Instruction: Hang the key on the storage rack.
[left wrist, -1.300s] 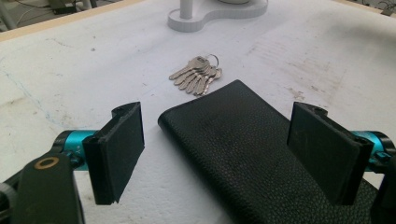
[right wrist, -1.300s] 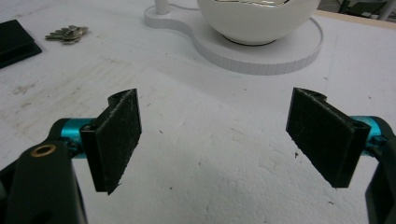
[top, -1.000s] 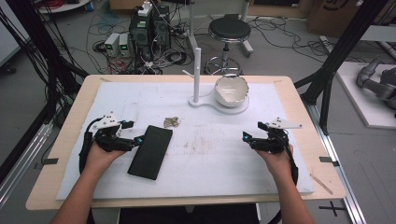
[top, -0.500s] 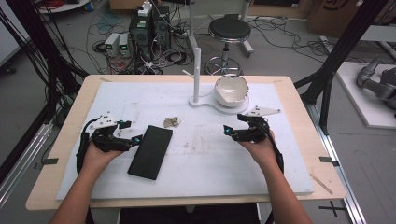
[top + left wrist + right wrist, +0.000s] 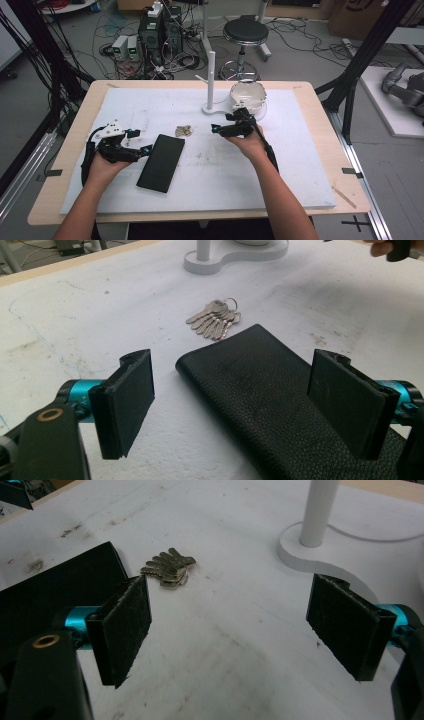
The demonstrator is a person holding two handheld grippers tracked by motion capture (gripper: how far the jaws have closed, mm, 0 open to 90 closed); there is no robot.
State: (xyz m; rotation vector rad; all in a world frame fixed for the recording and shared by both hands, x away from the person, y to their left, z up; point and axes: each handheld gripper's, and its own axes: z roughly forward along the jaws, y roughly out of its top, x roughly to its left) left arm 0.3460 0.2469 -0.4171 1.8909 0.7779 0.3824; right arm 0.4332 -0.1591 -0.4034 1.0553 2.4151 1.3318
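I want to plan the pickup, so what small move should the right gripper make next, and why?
Probably ease the right gripper forward toward the keys. Its jaws stand wide open with nothing between them, and the bunch lies flat on the white mat ahead of them, just beyond the black wallet.

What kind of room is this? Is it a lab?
Probably a lab or workshop for recording hand tasks. Cables and power boxes cover the floor, black frame posts stand around the table, and a person holds a gripper in each hand.
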